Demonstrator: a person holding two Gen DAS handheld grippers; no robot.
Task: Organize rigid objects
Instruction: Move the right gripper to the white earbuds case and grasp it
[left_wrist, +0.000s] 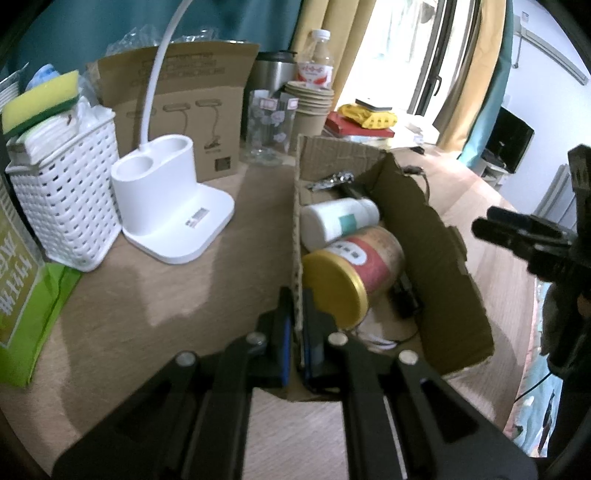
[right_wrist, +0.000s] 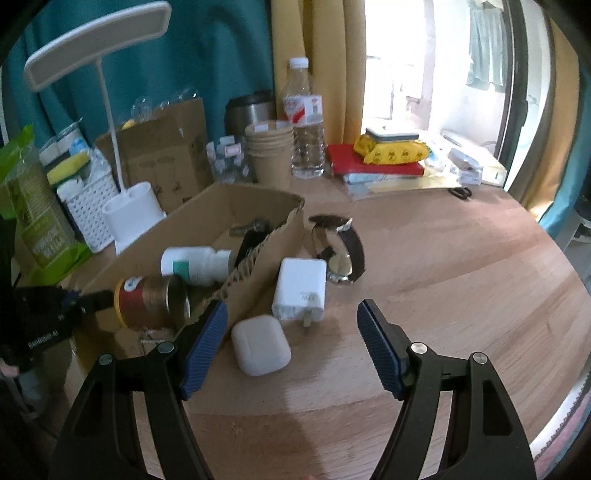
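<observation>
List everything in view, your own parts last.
box: one, brown cardboard, mid-table, open
can: one, red with gold lid, lying in box
pill bottle: one, white, lying in box behind can
charger: one, white, on table right of box
earbud case: one, white, nearest, by charger
watch: one, dark strap, behind charger
lamp: one, white, left of box
basket: one, white, far left
paper cups: one stack, tan, at back
water bottle: one, clear, beside cups
left claw: shut on box wall
right claw: open, above earbud case
</observation>
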